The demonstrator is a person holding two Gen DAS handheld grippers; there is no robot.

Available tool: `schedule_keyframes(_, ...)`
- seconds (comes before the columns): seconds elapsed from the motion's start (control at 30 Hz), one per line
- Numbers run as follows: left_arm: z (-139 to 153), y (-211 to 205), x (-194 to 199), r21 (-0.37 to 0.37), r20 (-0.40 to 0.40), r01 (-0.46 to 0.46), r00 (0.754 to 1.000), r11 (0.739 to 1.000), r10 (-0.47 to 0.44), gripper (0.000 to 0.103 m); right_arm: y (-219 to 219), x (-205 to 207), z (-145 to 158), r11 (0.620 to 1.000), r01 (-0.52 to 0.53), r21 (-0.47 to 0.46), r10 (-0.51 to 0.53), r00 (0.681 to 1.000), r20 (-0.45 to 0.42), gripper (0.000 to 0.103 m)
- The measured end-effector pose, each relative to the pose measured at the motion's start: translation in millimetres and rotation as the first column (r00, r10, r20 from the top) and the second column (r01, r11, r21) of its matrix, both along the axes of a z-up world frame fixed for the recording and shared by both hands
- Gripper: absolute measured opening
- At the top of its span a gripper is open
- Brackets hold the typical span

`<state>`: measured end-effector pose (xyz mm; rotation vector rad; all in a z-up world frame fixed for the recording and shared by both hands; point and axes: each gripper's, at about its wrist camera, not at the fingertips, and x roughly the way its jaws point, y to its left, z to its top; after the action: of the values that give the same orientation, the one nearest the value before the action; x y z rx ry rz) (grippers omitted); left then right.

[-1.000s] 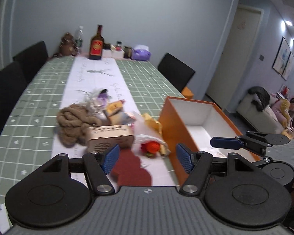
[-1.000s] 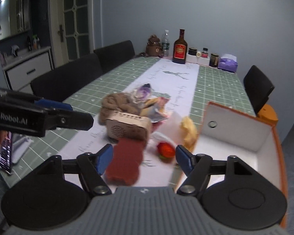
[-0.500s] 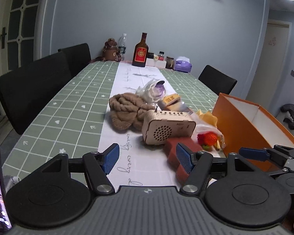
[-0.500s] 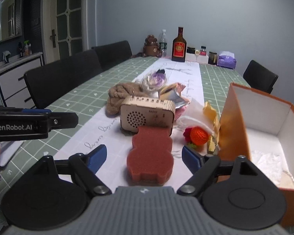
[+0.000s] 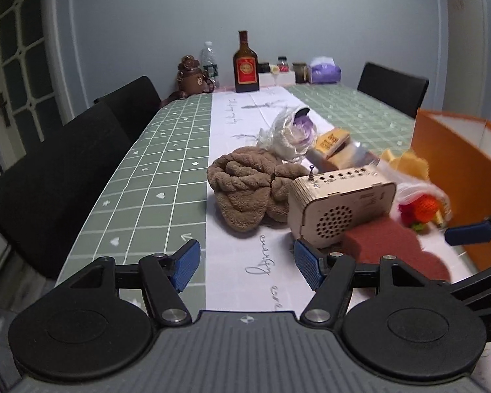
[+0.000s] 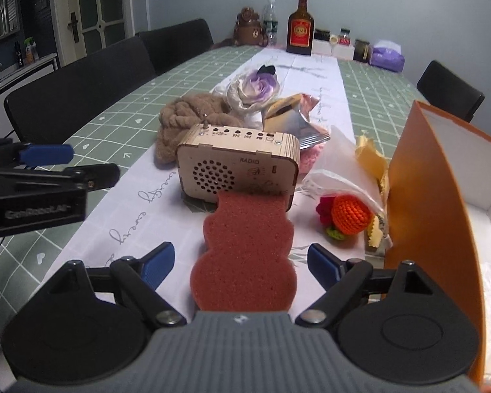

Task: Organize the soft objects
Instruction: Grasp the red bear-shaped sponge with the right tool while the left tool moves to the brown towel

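Observation:
A red bear-shaped sponge (image 6: pixel 245 252) lies flat on the white table runner, between the open fingers of my right gripper (image 6: pixel 240 263), untouched; it also shows in the left wrist view (image 5: pixel 389 245). A brown knitted towel (image 5: pixel 245 190) lies ahead of my open, empty left gripper (image 5: pixel 247 267), also seen in the right wrist view (image 6: pixel 190 114). An orange crocheted fruit in clear wrap (image 6: pixel 350 213) and a purple fabric flower (image 6: pixel 255 86) lie nearby. The orange box (image 6: pixel 419 196) stands at the right.
A wooden radio (image 6: pixel 239 167) stands right behind the sponge. A silver packet (image 6: pixel 294 121) and yellow cloth (image 6: pixel 370 157) lie in the pile. A bottle (image 6: pixel 299 31), jars and a tissue pack stand at the table's far end. Black chairs line the left side.
Both grippers have come lower and closer to the table. My left gripper swung left, from facing the box to facing the towel. My right gripper's open fingers now flank the sponge.

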<state>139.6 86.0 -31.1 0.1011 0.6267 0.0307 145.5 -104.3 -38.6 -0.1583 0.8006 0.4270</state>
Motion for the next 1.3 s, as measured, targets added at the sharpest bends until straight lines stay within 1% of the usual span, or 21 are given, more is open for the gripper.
schedule_keyframes(0.07, -4, -1, 18, 0.022, -0.034, 0.006, 0.999, 1.0, -0.005, 0.078, 4, 12, -1, 1.0, -0.002, -0.023, 0.001, 0.999, -0.035, 0.087)
schedule_keyframes(0.13, -7, 0, 33, 0.024, -0.057, 0.011, 0.998, 1.0, -0.01, 0.078, 9, 23, -3, 0.999, 0.001, -0.051, -0.004, 0.998, -0.068, 0.087)
schedule_keyframes(0.2, -12, -1, 49, 0.031, -0.087, 0.024, 0.996, 0.999, -0.021, 0.078, 9, 35, -5, 0.999, 0.006, -0.044, -0.011, 0.995, -0.099, 0.087)
schedule_keyframes(0.33, -22, -5, 74, 0.084, -0.154, 0.049, 0.987, 0.995, -0.035, 0.078, 11, 61, -10, 0.999, 0.025, -0.033, -0.031, 0.98, -0.198, 0.087)
schedule_keyframes(0.4, -25, -6, 84, 0.111, -0.18, 0.055, 0.983, 0.992, -0.034, 0.078, 13, 70, -12, 0.999, 0.026, -0.035, -0.033, 0.974, -0.225, 0.087)
schedule_keyframes(0.53, -30, -10, 95, 0.171, -0.197, 0.057, 0.98, 0.984, -0.023, 0.078, 21, 80, -17, 0.999, 0.01, -0.04, -0.02, 0.964, -0.265, 0.087)
schedule_keyframes(0.67, -36, -16, 102, 0.21, -0.199, 0.073, 0.979, 0.975, -0.031, 0.077, 25, 84, -24, 0.999, -0.001, -0.044, -0.012, 0.958, -0.286, 0.087)
schedule_keyframes(0.77, -42, -19, 106, 0.25, -0.195, 0.07, 0.98, 0.966, -0.021, 0.072, 24, 84, -27, 0.999, 0.002, -0.035, -0.012, 0.957, -0.291, 0.087)
schedule_keyframes(0.83, -44, -20, 108, 0.256, -0.196, 0.067, 0.981, 0.964, -0.016, 0.061, 23, 84, -27, 1.0, 0.002, -0.03, -0.011, 0.957, -0.291, 0.086)
schedule_keyframes(0.87, -44, -20, 108, 0.253, -0.192, 0.066, 0.981, 0.965, -0.016, 0.058, 23, 84, -28, 1.0, 0.003, -0.027, -0.01, 0.957, -0.29, 0.086)
schedule_keyframes(0.9, -45, -21, 107, 0.249, -0.188, 0.065, 0.982, 0.966, -0.018, 0.051, 22, 83, -28, 1.0, 0.001, -0.028, -0.01, 0.957, -0.29, 0.084)
schedule_keyframes(0.93, -45, -21, 106, 0.242, -0.183, 0.063, 0.983, 0.968, -0.019, 0.04, 22, 83, -28, 1.0, -0.001, -0.031, -0.009, 0.958, -0.287, 0.083)
schedule_keyframes(0.97, -46, -21, 105, 0.228, -0.179, 0.059, 0.984, 0.972, -0.018, 0.034, 22, 82, -29, 0.999, -0.002, -0.036, -0.009, 0.958, -0.286, 0.082)
schedule_keyframes(1.0, -46, -20, 105, 0.21, -0.179, 0.048, 0.984, 0.976, -0.01, 0.022, 22, 81, -29, 0.999, -0.002, -0.04, -0.009, 0.958, -0.285, 0.082)
schedule_keyframes(1.03, -45, -19, 105, 0.192, -0.177, 0.034, 0.984, 0.981, 0.0, 0.015, 22, 81, -29, 0.999, -0.004, -0.041, -0.008, 0.959, -0.284, 0.082)
schedule_keyframes(1.07, -44, -17, 105, 0.169, -0.176, 0.029, 0.984, 0.985, 0.001, 0.01, 22, 80, -29, 0.999, -0.004, -0.045, -0.009, 0.959, -0.282, 0.079)
schedule_keyframes(1.1, -43, -16, 105, 0.159, -0.17, 0.02, 0.985, 0.987, 0.007, 0.006, 21, 79, -29, 0.999, -0.003, -0.05, -0.011, 0.961, -0.277, 0.077)
schedule_keyframes(1.13, -42, -15, 104, 0.16, -0.158, 0.012, 0.987, 0.987, 0.013, 0.005, 20, 78, -30, 0.998, -0.001, -0.056, -0.014, 0.962, -0.272, 0.077)
schedule_keyframes(1.3, -29, -11, 96, 0.148, -0.089, -0.042, 0.994, 0.988, 0.056, 0.002, 19, 71, -28, 0.998, 0.007, -0.062, -0.021, 0.97, -0.243, 0.074)
